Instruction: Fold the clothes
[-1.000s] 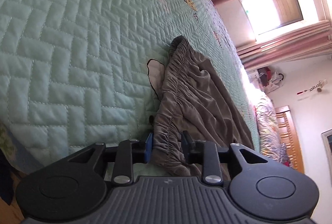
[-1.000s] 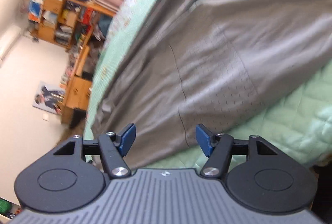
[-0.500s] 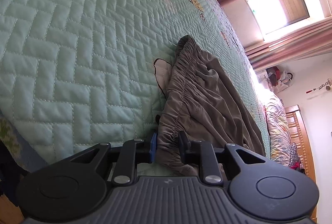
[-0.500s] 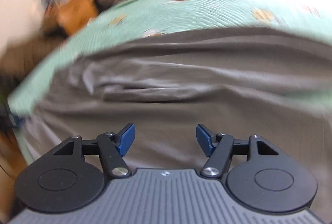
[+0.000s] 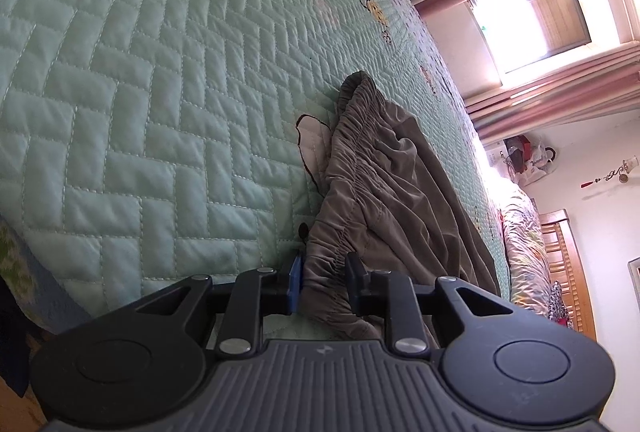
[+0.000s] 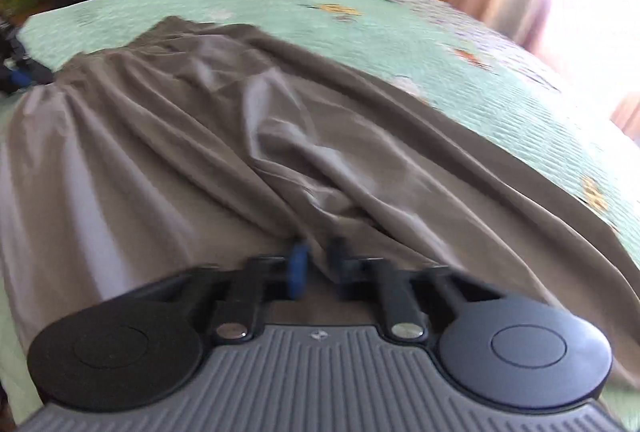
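The right-wrist view is blurred. Grey shorts [image 5: 384,192] are pinched by both the left gripper [image 5: 322,282] (jaws opening slightly) and the right gripper [image 6: 318,264], whose jaws are closing and which is angled downward.

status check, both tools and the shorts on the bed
Left tool clamped on shorts waistband. Right tool closing on a fabric fold. Quilt around them bare.

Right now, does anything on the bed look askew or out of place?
Only the trousers: they lie bunched and creased, and a pale pocket lining pokes out beside the waistband. The left gripper pinches the waistband; the right gripper is closing on a fold. No damage shows.
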Demonstrator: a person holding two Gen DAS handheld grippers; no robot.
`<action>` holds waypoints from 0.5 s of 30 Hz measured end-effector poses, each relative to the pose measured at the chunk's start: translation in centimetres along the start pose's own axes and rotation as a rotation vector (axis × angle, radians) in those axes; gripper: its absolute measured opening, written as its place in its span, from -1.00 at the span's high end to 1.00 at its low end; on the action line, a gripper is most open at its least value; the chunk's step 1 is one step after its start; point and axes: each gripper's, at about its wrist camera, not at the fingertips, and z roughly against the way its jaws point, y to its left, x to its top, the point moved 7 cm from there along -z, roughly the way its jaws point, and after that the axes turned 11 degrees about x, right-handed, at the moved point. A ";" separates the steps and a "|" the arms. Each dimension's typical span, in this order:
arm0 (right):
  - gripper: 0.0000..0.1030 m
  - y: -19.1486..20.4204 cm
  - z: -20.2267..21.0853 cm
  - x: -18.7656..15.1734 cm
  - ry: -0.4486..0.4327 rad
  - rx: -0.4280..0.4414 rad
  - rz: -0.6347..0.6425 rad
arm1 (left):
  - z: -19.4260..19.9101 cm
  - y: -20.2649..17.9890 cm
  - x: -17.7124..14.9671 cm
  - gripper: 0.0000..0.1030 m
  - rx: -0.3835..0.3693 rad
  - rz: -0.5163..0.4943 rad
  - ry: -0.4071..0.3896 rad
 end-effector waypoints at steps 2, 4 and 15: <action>0.87 0.4 -0.1 -0.5 0.007 -0.012 0.007 | -0.2 0.0 0.0 0.49 -0.004 -0.001 0.002; 0.89 0.3 -0.5 -0.4 0.017 -0.020 0.023 | -0.3 0.1 0.0 0.49 -0.007 0.005 0.002; 0.99 5.6 8.0 -1.5 -0.061 0.274 -0.152 | 3.0 0.4 -0.1 0.67 -0.042 -0.014 -0.047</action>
